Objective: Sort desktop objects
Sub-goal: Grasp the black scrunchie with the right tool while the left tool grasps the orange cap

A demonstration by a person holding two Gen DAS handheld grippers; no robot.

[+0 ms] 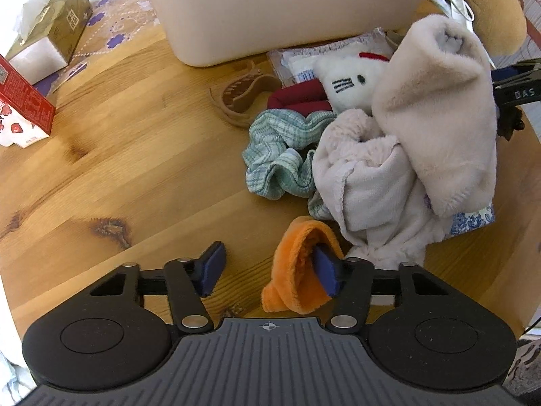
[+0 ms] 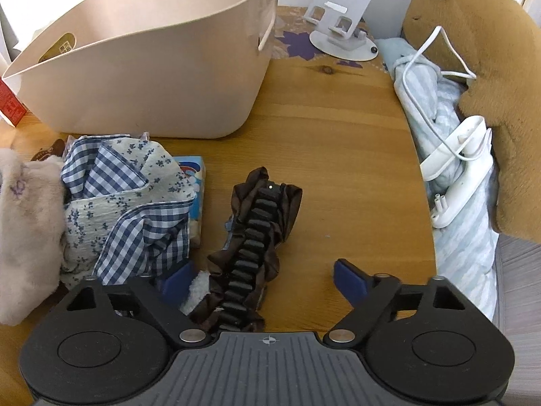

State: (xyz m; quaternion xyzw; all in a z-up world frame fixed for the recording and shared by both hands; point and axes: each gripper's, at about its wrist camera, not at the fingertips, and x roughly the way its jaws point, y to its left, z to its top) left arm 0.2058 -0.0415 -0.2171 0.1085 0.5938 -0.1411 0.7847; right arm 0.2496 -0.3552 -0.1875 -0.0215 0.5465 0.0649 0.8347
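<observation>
In the left wrist view my left gripper (image 1: 268, 267) is open low over the wooden table (image 1: 118, 169). An orange plush piece (image 1: 297, 267) lies between its fingers, against the right pad (image 1: 326, 270). Beyond it a pile holds a pale plush cloth (image 1: 436, 128), a green scrunchie (image 1: 280, 159), a white cat toy (image 1: 348, 81) and a brown hair clip (image 1: 243, 94). In the right wrist view my right gripper (image 2: 263, 279) is open around a brown-and-black hair clip (image 2: 257, 240). A checked cloth (image 2: 128, 203) lies to its left. A beige bin (image 2: 152, 67) stands behind.
A tissue box (image 1: 50, 34) and a red carton (image 1: 23, 108) stand at the far left. A brown plush bear (image 2: 473, 84), a white cable and charger (image 2: 453, 162) and striped bedding (image 2: 466, 253) flank the table's right edge. A white stand (image 2: 341, 27) sits at the back.
</observation>
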